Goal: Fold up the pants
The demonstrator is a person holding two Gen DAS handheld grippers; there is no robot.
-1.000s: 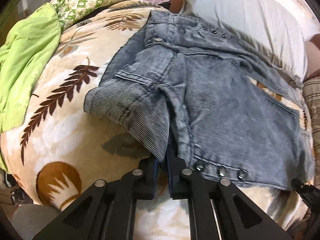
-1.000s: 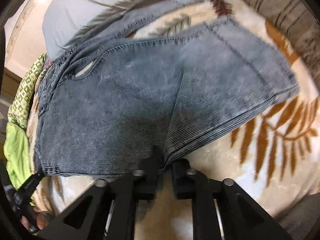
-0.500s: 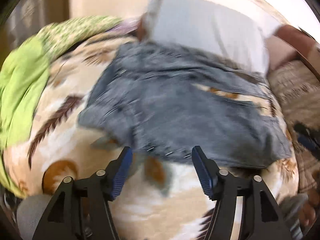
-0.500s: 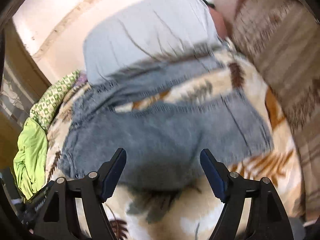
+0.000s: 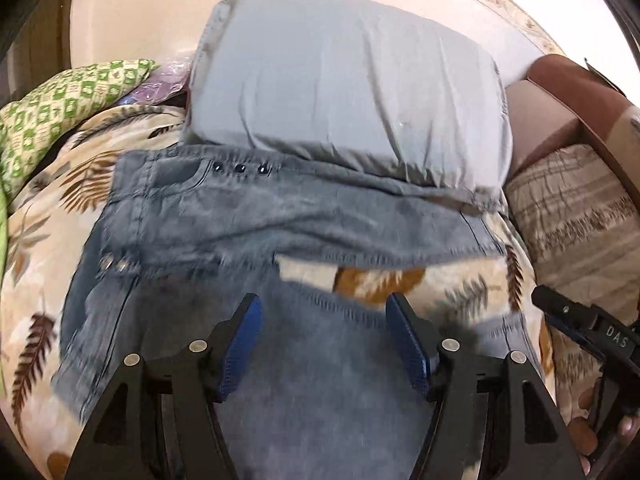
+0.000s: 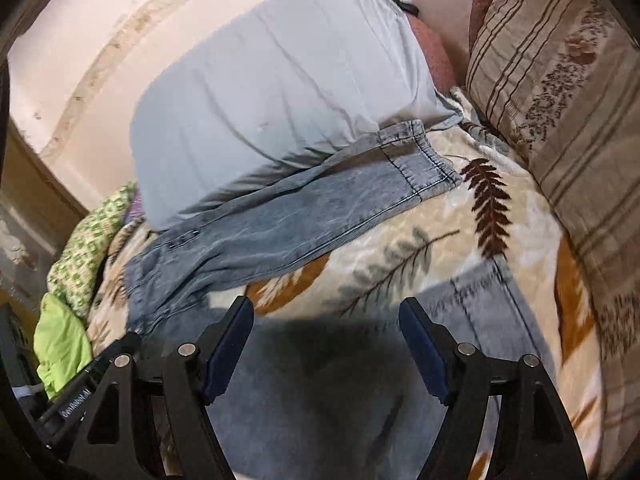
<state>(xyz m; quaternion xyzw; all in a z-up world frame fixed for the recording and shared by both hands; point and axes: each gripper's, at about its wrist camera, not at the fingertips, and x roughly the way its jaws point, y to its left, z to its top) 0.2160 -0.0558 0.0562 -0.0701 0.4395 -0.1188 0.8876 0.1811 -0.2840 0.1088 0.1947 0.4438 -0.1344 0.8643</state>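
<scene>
Your left gripper (image 5: 324, 336) points steeply downward with its black fingers spread wide, the blue pads (image 5: 243, 344) facing each other across an empty gap. Its jaws have just been opening, and nothing sits between them. Your right gripper (image 6: 326, 344) tilts down the same way, its pads (image 6: 422, 354) standing apart a little wider, jaws also freshly parted with nothing clamped. Each gripper's dark edge shows at the margin of the other's view, so the two hang side by side.

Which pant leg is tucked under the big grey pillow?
The far leg, the one stretched out along the grey pillow, has its edge under the pillow. The near leg lies in front, away from the pillow.
</scene>
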